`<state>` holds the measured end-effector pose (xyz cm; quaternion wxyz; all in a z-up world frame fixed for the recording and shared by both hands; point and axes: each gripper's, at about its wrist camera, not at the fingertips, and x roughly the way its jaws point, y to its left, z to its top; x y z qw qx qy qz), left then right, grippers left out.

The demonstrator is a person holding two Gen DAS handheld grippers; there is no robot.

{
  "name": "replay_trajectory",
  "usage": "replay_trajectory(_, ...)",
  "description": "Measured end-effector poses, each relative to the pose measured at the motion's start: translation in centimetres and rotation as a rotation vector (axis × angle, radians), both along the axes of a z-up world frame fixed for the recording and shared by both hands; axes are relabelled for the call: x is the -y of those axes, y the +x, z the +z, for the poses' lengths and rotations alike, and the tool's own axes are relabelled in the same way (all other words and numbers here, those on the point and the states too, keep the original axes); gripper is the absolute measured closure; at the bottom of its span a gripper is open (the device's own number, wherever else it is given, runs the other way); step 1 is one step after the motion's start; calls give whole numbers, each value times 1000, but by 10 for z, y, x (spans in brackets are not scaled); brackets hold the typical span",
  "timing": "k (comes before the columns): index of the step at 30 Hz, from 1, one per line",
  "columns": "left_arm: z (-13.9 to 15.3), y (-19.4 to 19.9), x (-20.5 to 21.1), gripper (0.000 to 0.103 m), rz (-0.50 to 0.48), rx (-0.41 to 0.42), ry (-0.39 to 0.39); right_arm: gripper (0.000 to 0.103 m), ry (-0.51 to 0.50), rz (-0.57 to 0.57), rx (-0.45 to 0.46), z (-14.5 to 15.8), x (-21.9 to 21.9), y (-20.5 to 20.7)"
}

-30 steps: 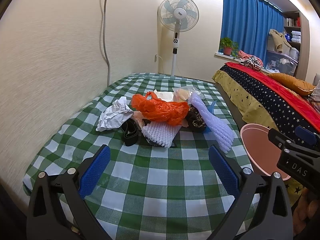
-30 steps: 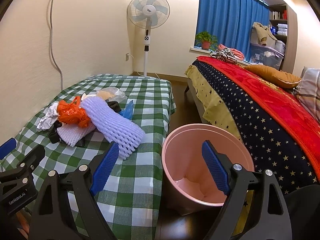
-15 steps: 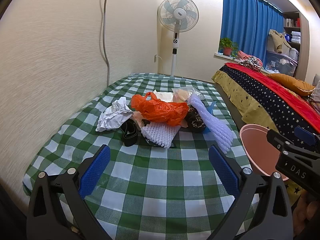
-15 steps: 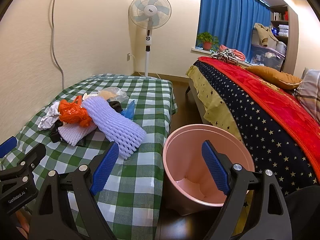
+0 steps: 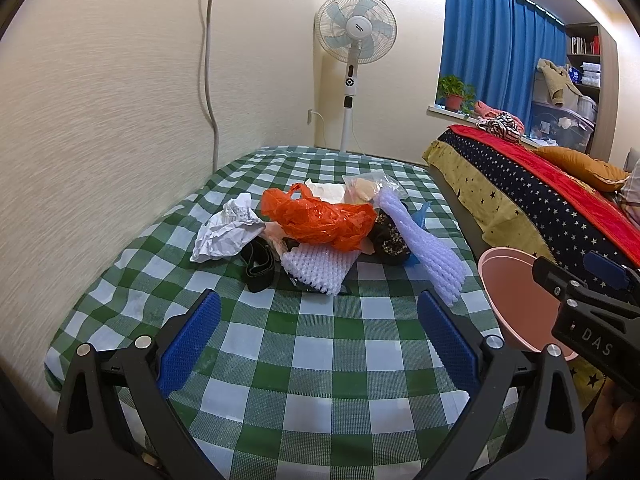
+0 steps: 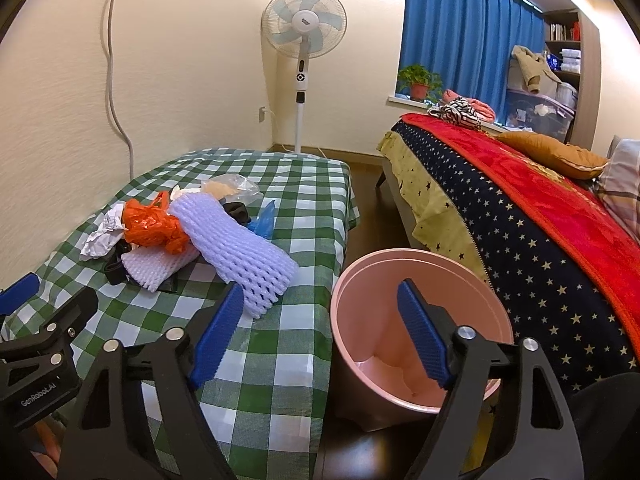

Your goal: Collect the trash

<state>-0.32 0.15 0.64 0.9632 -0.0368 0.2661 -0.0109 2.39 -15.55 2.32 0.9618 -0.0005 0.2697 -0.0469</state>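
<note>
The long foam net sleeve (image 6: 240,256) lies on the checked table (image 6: 280,344) at 11 o'clock from the right gripper (image 6: 320,336). The sleeve's axis runs 10-to-4. The gripper's jaws have just narrowed; they grasp nothing. The right gripper is nearer. The pink bin (image 6: 424,280) stands at 1 o'clock.

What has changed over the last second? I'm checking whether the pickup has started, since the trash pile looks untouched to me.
Only the right gripper changed: its jaws have just been closing a little, with nothing between them. The left gripper is open as before, holding nothing. The trash pile on the checked cloth and the pink bin beside it stayed where they were.
</note>
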Motion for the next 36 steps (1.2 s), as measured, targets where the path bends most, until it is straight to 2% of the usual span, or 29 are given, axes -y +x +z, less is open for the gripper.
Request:
replay_trajectory(4, 0, 0, 1, 9, 0, 1, -4, 40, 6, 22, -5, -1, -1, 1)
replay_trajectory(7, 0, 0, 1, 15, 2, 1, -21, 48, 20, 37, -14, -4, -1, 3)
replay_trajectory(9, 0, 2, -1, 22, -4, 0, -40, 50, 30, 44, -17, -5, -1, 5)
replay_trajectory(14, -2, 10, -6, 55, -8, -10, -68, 51, 43, 76, -16, -9, -8, 12)
replay_trajectory(17, -1, 16, -10, 69, -7, -8, -83, 51, 45, 98, -15, -12, -13, 19)
replay_trajectory(19, 0, 21, -14, 73, -6, -8, -98, 51, 43, 109, -11, -13, -15, 23)
replay_trajectory(27, 5, 39, -29, 74, 24, 4, -157, 49, 29, 167, -25, -25, -29, 54)
replay_trajectory(36, 5, 74, -36, 74, 45, 4, -164, 44, -42, 241, -30, -37, -57, 77)
